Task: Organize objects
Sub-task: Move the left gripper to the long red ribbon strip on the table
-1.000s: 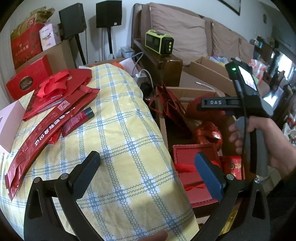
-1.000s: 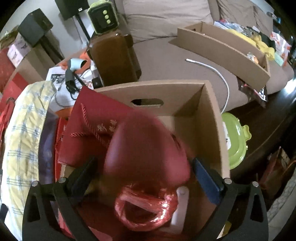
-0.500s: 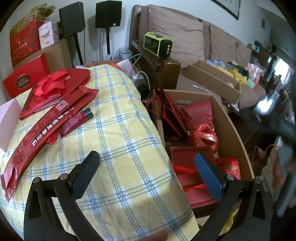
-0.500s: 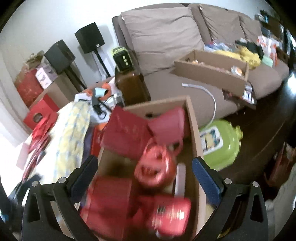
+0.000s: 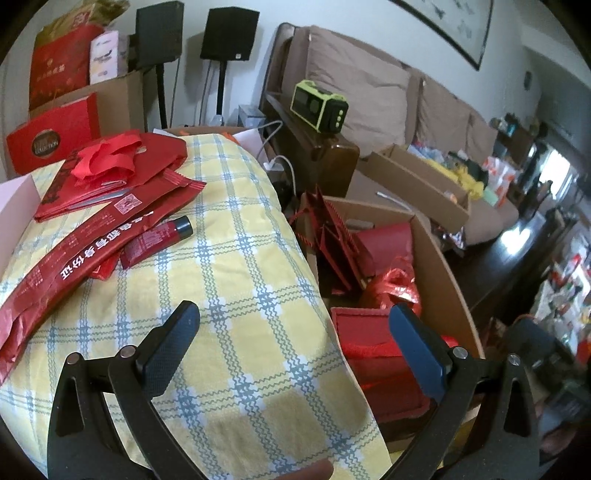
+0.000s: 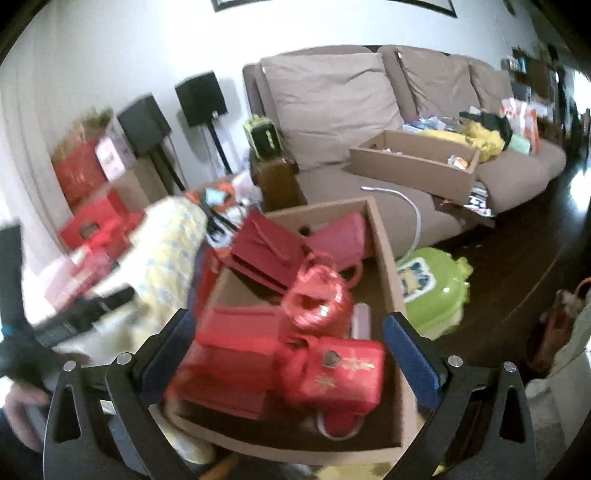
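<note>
A cardboard box (image 6: 388, 258) on the floor holds several red gift bags and boxes, among them a shiny red bag (image 6: 317, 295) and a red box with gold print (image 6: 340, 369). My right gripper (image 6: 284, 347) hangs open above the box with nothing between its fingers. My left gripper (image 5: 291, 343) is open over a yellow plaid cloth (image 5: 236, 295). On that cloth lie flat red bags (image 5: 110, 173), a long red packet (image 5: 66, 266) and a dark red tube (image 5: 157, 242). The box (image 5: 439, 266) sits right of the cloth in the left wrist view.
A beige sofa (image 6: 332, 103) stands behind, bearing a long cardboard tray (image 6: 413, 162) and clutter. A green radio (image 5: 319, 107) sits on a wooden stand. Two black speakers (image 5: 229, 35) stand by the wall. A green lid (image 6: 432, 288) lies on the dark floor.
My right gripper let go of the red bag in the box, then rose and pulled back. It has left the left wrist view. The left gripper barely moved.
</note>
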A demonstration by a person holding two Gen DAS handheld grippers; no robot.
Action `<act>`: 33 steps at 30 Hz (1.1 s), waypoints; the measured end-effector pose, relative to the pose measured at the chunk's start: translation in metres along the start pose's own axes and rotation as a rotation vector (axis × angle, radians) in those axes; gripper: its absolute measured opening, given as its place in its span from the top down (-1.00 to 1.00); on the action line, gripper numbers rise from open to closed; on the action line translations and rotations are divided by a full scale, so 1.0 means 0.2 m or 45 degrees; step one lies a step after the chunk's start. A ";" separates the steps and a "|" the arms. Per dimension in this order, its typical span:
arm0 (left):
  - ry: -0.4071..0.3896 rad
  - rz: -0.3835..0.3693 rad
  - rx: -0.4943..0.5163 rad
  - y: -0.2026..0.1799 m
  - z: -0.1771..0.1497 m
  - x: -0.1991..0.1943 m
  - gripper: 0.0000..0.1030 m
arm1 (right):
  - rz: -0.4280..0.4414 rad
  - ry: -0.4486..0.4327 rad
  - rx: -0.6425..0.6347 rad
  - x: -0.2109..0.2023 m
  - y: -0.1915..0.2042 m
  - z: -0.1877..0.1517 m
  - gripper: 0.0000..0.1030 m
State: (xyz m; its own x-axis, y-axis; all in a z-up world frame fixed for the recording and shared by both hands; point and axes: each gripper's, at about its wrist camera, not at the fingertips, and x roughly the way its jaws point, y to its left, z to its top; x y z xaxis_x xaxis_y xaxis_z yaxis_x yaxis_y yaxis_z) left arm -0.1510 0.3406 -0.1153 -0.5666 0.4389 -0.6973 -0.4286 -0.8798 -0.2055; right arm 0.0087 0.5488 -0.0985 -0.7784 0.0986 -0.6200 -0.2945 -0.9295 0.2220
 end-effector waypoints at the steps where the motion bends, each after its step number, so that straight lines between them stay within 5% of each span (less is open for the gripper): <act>1: -0.002 0.005 -0.004 0.00 0.00 0.00 -0.99 | -0.006 0.008 -0.011 0.01 0.01 -0.01 -0.99; 12: -0.100 0.093 -0.046 -0.01 -0.02 -0.04 -0.99 | 0.026 -0.002 -0.056 -0.02 0.05 -0.02 -0.99; 19: -0.179 0.278 0.036 0.00 -0.03 -0.14 -0.92 | -0.008 -0.029 -0.038 -0.04 0.03 -0.02 -0.99; 27: -0.340 0.329 -0.056 0.38 0.19 -0.45 -0.93 | -0.031 -0.032 0.007 -0.04 0.00 -0.01 -0.99; 30: -0.255 0.166 -0.053 0.63 0.29 -0.55 -0.93 | -0.019 -0.023 0.053 -0.04 -0.03 0.00 -0.99; 33: -0.088 0.118 0.035 0.74 0.26 -0.56 -0.93 | 0.004 -0.003 0.110 -0.03 -0.06 0.00 -0.99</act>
State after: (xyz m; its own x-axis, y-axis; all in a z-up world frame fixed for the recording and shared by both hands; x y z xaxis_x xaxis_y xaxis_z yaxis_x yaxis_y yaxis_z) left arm -0.1878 0.1709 -0.0328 -0.6514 0.3680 -0.6635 -0.3907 -0.9123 -0.1224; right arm 0.0179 0.5594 -0.0978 -0.7804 0.0967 -0.6178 -0.3390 -0.8956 0.2880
